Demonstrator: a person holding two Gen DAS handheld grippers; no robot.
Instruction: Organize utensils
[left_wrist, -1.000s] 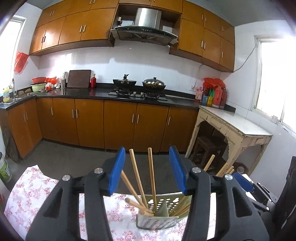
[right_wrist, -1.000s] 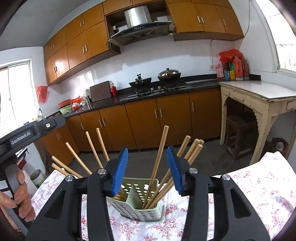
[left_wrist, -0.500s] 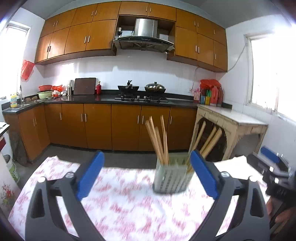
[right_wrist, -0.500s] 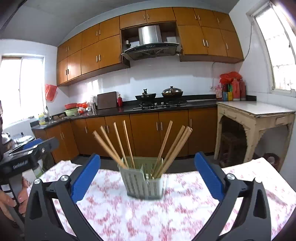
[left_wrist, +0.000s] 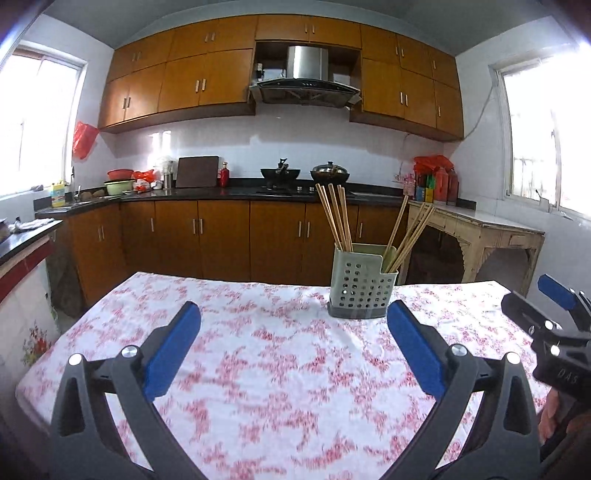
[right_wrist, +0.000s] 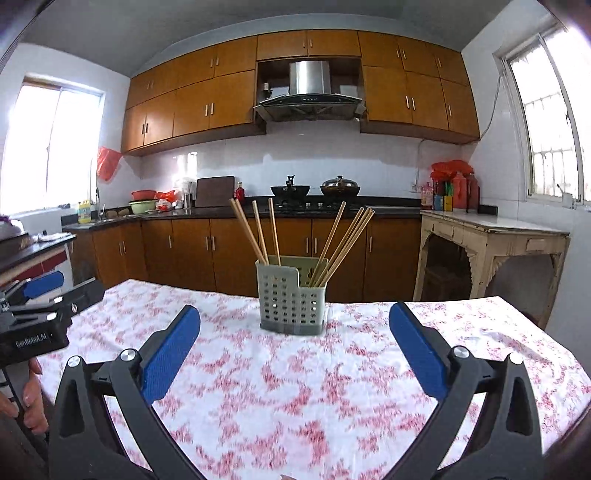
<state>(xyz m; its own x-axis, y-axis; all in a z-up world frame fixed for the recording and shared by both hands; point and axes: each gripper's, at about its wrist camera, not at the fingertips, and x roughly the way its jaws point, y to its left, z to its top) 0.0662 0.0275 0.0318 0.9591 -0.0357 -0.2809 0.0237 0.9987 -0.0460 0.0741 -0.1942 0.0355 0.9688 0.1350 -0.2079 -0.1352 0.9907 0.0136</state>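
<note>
A perforated utensil holder (right_wrist: 291, 301) stands upright toward the far edge of a table (right_wrist: 332, 387) covered in a red-and-white floral cloth (left_wrist: 280, 369), in a kitchen lined with wooden cabinets (right_wrist: 229, 251). From the right wrist view, the holder's taller left compartment carries a cluster of wooden chopsticks (right_wrist: 255, 230) leaning toward the left, while its lower right compartment carries a second cluster (right_wrist: 345, 242) fanning toward the right; every stick rests inside the holder and rises well above its rim. At the table's left edge, a person's fingers (right_wrist: 35, 400) wrap the handle of the left hand-held gripper (left_wrist: 291, 349), whose blue-padded jaws have just been opening and stand wide apart with only bare cloth between them. The right hand-held gripper (right_wrist: 293, 349) is near the table's near edge, its own blue-padded jaws spread equally wide, having likewise just opened, gripping nothing; the holder appears beyond the gap, well apart from both pads. In the left wrist view the same holder sits right of centre near the far edge, with the right hand-held gripper's black body visible at the table's right edge. Behind the table, a dark counter (right_wrist: 332, 208) holds two woks (right_wrist: 291, 190) beneath a steel range hood (right_wrist: 308, 90), and a pale side table (right_wrist: 491, 230) stands against the right wall below a bright window (right_wrist: 550, 122).
</note>
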